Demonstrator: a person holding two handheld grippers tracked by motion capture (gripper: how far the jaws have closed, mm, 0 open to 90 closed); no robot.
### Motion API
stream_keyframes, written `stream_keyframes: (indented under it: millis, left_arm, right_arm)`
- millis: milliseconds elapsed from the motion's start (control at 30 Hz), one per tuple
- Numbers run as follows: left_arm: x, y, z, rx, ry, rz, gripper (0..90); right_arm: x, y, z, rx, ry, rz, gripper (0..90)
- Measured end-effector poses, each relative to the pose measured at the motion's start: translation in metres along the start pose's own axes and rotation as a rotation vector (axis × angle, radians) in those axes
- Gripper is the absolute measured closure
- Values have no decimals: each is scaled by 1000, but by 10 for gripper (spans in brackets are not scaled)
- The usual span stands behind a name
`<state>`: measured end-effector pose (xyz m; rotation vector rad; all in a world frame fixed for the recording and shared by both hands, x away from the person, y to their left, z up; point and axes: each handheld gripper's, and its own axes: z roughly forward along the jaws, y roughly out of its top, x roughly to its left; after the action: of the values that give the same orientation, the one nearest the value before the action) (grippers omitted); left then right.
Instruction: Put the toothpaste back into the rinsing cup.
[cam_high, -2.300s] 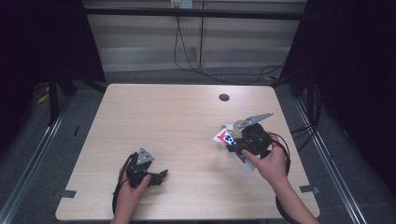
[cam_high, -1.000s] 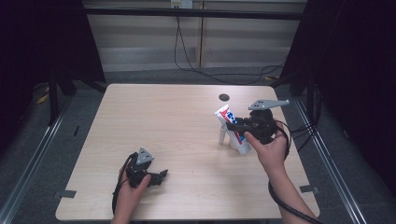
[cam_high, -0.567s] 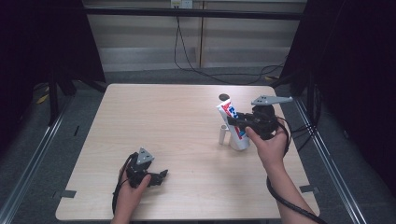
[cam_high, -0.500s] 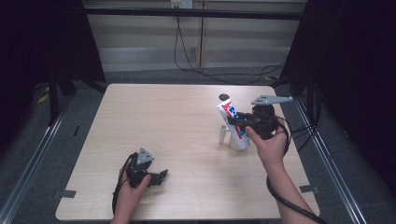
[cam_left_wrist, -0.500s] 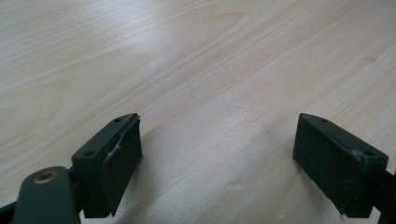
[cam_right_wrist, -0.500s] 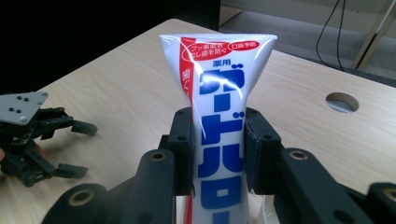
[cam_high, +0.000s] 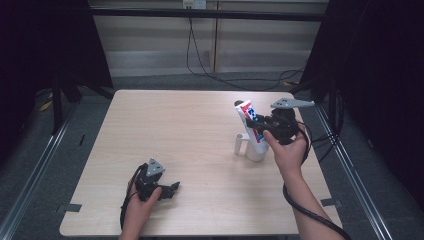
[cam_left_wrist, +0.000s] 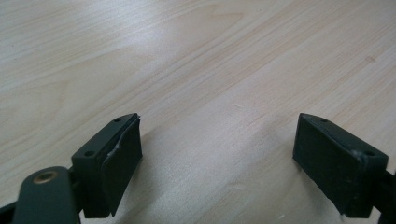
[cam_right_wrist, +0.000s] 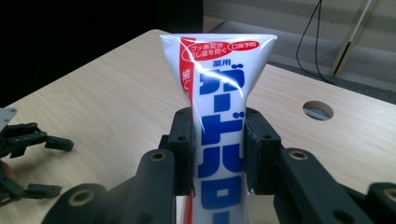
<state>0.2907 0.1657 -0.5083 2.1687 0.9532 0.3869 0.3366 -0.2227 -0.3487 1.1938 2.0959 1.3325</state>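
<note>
Now the toothpaste tube (cam_right_wrist: 219, 126) stands upright, pinched between right gripper (cam_right_wrist: 218, 149) jaws.

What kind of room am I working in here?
Likely a lab recording bay: a bare wooden table with a cable hole, dark curtains at both sides, and cables on grey floor.

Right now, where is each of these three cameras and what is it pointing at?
High view: above the person's side, looking down on the table; forearms, both hands show.
Left gripper view: rides the left gripper, facing bare tabletop between its open fingers.
Right gripper view: rides the right gripper, fingers clamping an upright toothpaste tube.
Shared: the tube over a white cup in the high view, too.
</note>
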Motion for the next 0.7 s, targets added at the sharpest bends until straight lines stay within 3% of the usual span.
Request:
stream_keyframes:
  millis: [700]
  left_arm:
    - [0, 0, 0, 2, -2, 1, 154]
  right_arm:
    - [-10, 8, 7, -68, -57, 18, 680]
